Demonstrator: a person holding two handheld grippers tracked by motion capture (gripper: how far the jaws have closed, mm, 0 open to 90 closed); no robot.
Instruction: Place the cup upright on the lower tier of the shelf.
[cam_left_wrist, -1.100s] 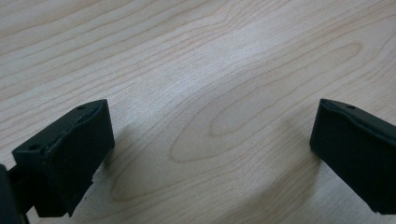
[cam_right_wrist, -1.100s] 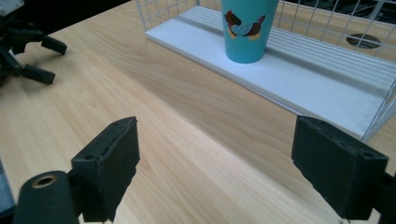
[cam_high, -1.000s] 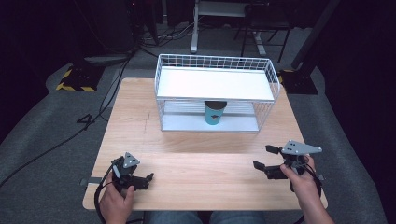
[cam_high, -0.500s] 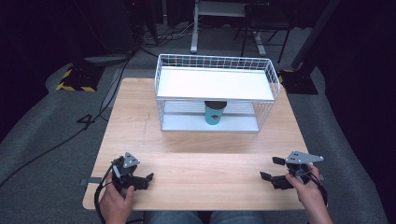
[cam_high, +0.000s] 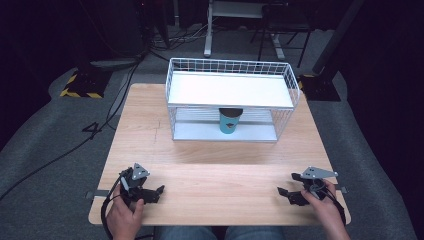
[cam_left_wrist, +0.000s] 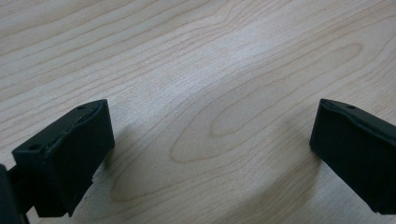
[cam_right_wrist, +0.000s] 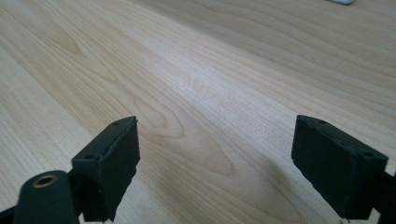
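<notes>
Grippers first: your left gripper (cam_high: 159, 190) sits at the near left corner of the wooden table (cam_high: 210, 175), low over the boards, with your hand wrapped round the back of it. Its jaws are spread wide with nothing between them, and in the left gripper view you just get bare wood grain between the two black pads (cam_left_wrist: 65, 161). Your right gripper (cam_high: 290, 187) is over at the near right corner, also low to the table, with the grey three-cornered plate (cam_high: 319, 173) on top and the jaws pointing left toward the middle. In the right gripper view the jaws stand apart too, holding nothing, just tabletop between the pads (cam_right_wrist: 109, 170).

Neither gripper is touching anything but air, and the two are well apart from each other, one at each near corner.

What's closest to reach for is the teal cup (cam_high: 230, 120) with the dark lid. It stands upright on the lower shelf of the white wire rack (cam_high: 172, 95), roughly in the middle, tucked under the white upper shelf (cam_high: 230, 90). The rack sits on the far half of the table, so the cup is well away from both grippers, with an open stretch of wood in between.

Past the far edge you've got grey floor and some cables (cam_high: 100, 125).
</notes>
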